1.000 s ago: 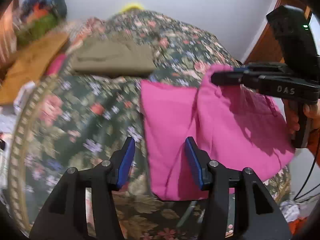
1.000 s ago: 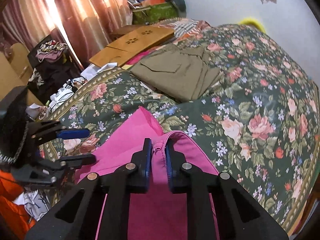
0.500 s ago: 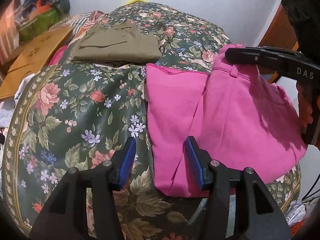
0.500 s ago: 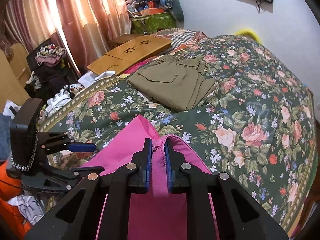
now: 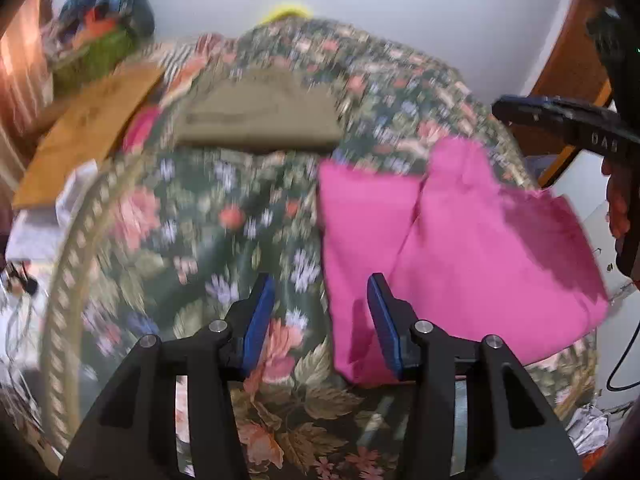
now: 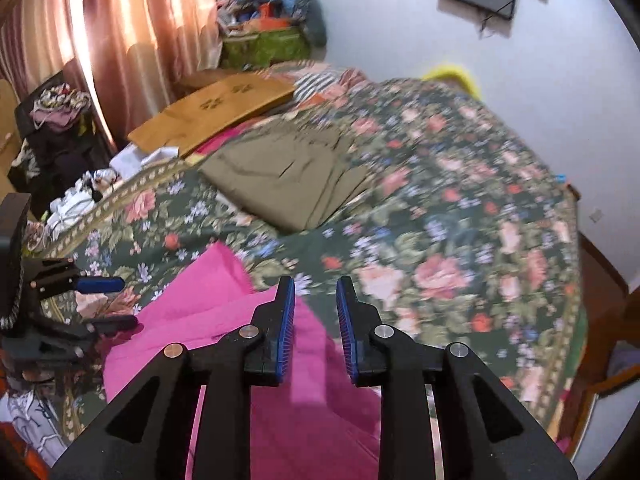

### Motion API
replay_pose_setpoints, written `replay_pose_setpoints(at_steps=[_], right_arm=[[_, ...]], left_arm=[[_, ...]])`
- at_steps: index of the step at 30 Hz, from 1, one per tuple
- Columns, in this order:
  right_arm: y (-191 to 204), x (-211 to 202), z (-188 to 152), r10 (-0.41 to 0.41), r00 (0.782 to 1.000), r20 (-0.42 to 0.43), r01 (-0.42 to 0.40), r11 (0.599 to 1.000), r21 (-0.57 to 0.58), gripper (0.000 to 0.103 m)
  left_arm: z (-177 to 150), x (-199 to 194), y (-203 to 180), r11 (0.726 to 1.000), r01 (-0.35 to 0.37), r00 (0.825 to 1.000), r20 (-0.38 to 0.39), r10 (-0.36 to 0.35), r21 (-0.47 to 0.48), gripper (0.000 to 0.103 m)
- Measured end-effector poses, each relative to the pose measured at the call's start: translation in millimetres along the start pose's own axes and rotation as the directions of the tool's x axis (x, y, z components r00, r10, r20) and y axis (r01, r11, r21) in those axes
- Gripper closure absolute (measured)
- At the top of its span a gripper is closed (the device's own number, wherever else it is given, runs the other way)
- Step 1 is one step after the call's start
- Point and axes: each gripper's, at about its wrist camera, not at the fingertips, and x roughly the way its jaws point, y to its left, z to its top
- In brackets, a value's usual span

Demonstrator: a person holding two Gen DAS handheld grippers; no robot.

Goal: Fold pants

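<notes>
Floral bedspread [image 6: 460, 240], dark green with pink roses, covers the bed that fills both views, with salmon curtains [image 6: 100, 40] glowing at far left. Left to right: a flat wooden board [image 6: 216, 116] lies at the far left edge, folded olive-khaki trousers [image 6: 280, 176] sit mid-bed, and the bright pink cotton pants [image 5: 460, 248] lie at the near right corner, partly folded, one layer lapped over another.

The change is at the right gripper [image 6: 315, 328]: half a second ago it was clenched on the pink waistband and lifting it; now its blue pads stand apart with nothing between them, and the cloth has dropped flat onto the spread. That reads as one fold just laid down and released, with further folds likely to come.

The left gripper [image 5: 320, 320] hovers low over the near hem, jaws spread wide and empty, one finger over pink fabric, one over the bedspread. The right gripper is held level above the pants, pointing across the bed.
</notes>
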Motion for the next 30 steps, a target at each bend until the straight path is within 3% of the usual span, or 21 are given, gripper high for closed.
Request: replay_pose_setpoints(at_steps=[4, 9, 15, 16, 18, 24, 30], right_arm=[[-14.4, -37.5, -11.5, -0.029, 0.998, 0.055, 0.027, 0.999, 0.045, 0.064], [-19.5, -63.1, -40.8, -0.079, 0.995, 0.063, 0.074, 0.994, 0.077, 0.063], [-23.0, -68.3, -82.1, -0.111, 0.993, 0.029, 0.107, 0.988, 0.113, 0.063], [-25.7, -65.8, -88.6, -0.101, 0.995, 0.026, 0.096, 0.986, 0.139, 0.063], [-30.2, -59.6, -98.9, -0.079, 0.997, 0.016, 0.075, 0.98, 0.183, 0.063], [-45.1, -30.4, -121.4, 0.04, 0.999, -0.033, -0.028, 0.955, 0.295, 0.063], [-55.3, -16.6, -126.6, 0.074, 0.997, -0.027, -0.061, 0.942, 0.329, 0.061]], left_arm=[[22.1, -24.4, -30.0, 0.995, 0.042, 0.995, 0.084, -0.049, 0.092, 0.055], [41.2, -21.6, -73.8, 0.975, 0.136, 0.985, 0.077, -0.152, 0.177, 0.055], [47.2, 6.2, -111.6, 0.949, 0.235, 0.971, -0.017, -0.237, 0.211, 0.055], [47.3, 9.3, -114.3, 0.947, 0.242, 0.97, -0.026, -0.242, 0.212, 0.056], [45.9, 19.7, -118.5, 0.946, 0.249, 0.968, -0.049, -0.244, 0.208, 0.071], [46.3, 59.1, -102.3, 0.967, 0.229, 0.968, -0.135, -0.213, 0.113, 0.091], [47.3, 70.8, -89.7, 0.975, 0.208, 0.971, -0.133, -0.196, 0.08, 0.092]])
